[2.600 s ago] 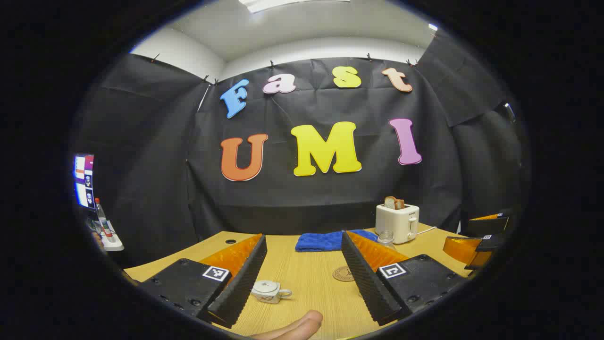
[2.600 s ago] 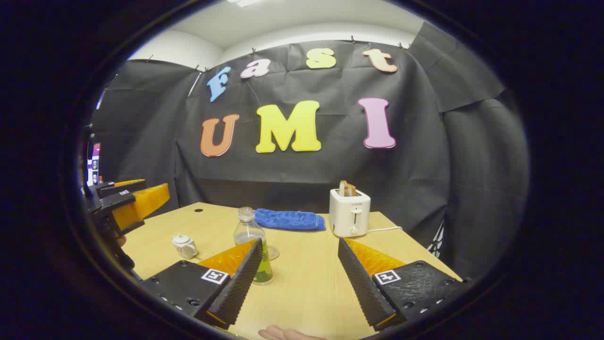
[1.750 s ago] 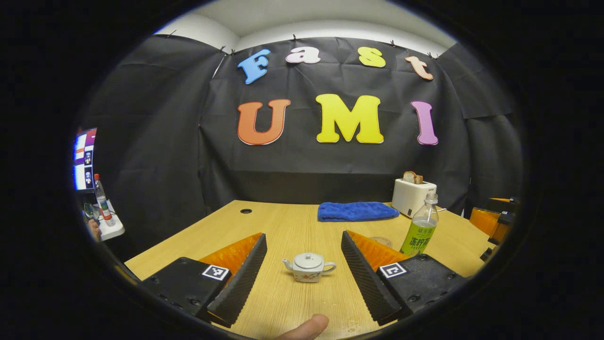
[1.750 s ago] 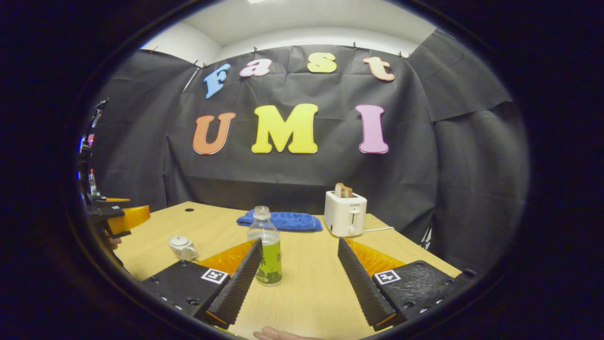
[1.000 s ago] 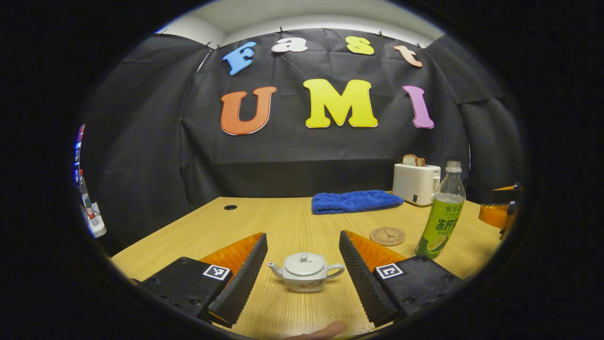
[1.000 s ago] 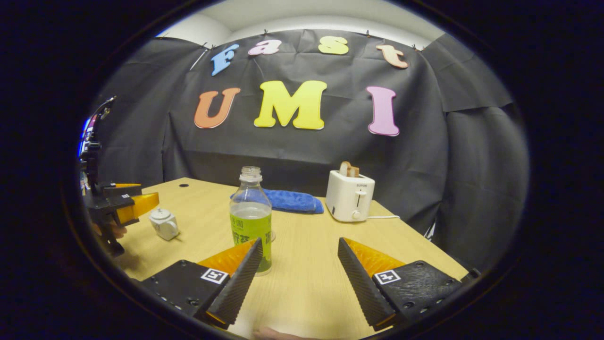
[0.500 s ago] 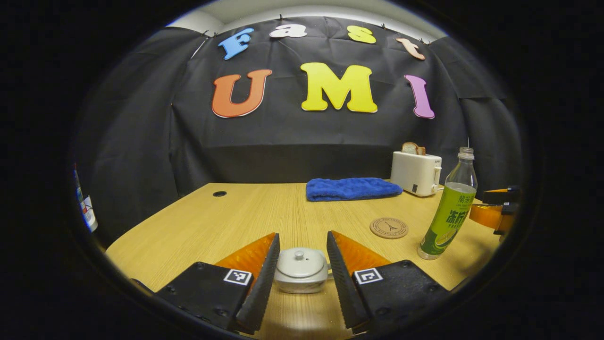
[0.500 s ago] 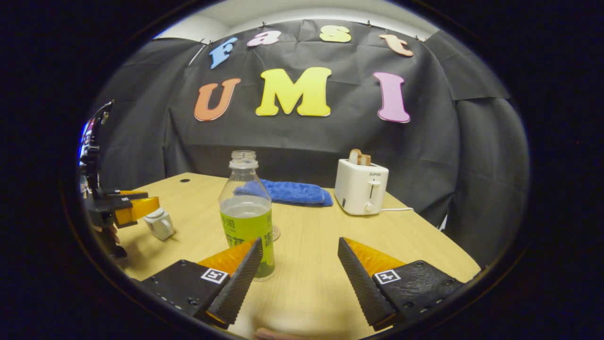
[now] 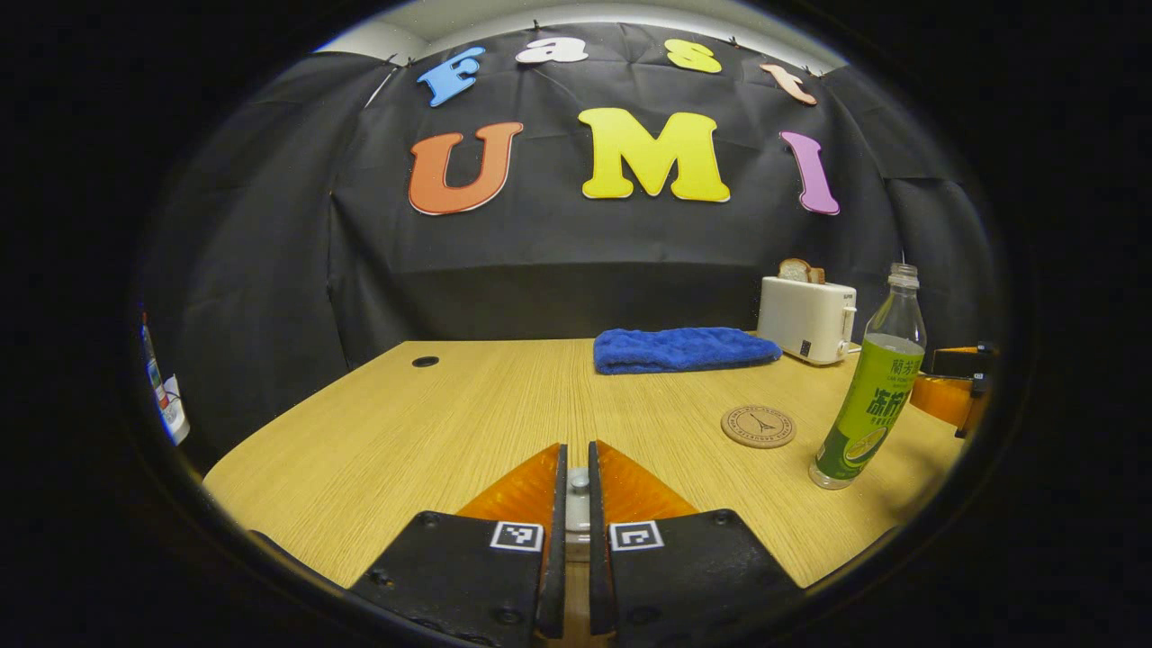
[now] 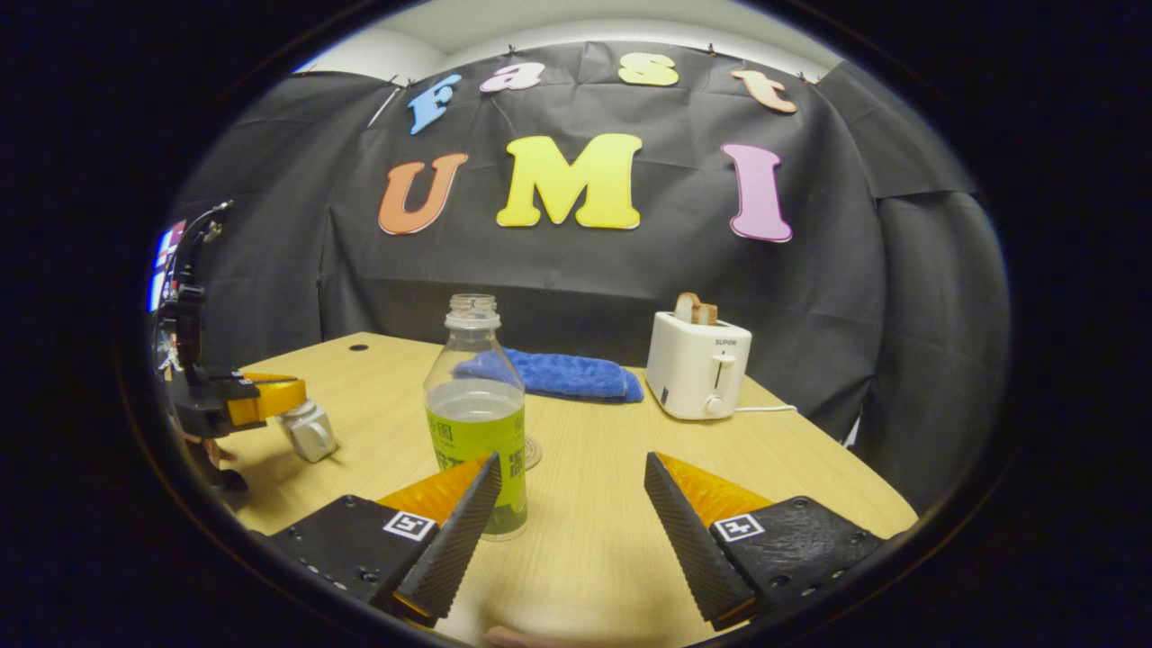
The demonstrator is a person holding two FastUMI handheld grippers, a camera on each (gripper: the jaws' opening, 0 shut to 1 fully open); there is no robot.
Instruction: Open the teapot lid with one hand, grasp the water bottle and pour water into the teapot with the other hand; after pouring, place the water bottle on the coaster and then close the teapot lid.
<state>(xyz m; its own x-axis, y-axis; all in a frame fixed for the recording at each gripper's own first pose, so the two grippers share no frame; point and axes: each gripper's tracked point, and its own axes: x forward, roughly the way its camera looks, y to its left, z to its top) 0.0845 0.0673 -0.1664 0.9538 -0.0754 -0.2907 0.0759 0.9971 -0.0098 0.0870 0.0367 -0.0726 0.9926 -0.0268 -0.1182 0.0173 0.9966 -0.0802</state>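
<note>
Your left gripper (image 9: 574,504) has dropped low over the teapot (image 10: 308,429) and its fingers have drawn in from wide apart to pinch the lid knob (image 9: 577,482) (a narrow slit remains). Your right gripper (image 10: 569,522), fingers spread, has crept closer to the water bottle (image 10: 478,416)

Left tool (image 9: 573,504) nearly closed; right tool (image 10: 569,531) spread wide.

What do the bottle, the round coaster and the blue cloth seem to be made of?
Water bottle: clear plastic, it seems, see-through above its green label.
Coaster: probably cork or wood; matte tan disc with a dark printed design.
Blue cloth: soft, fuzzy towel fabric, folded.
</note>
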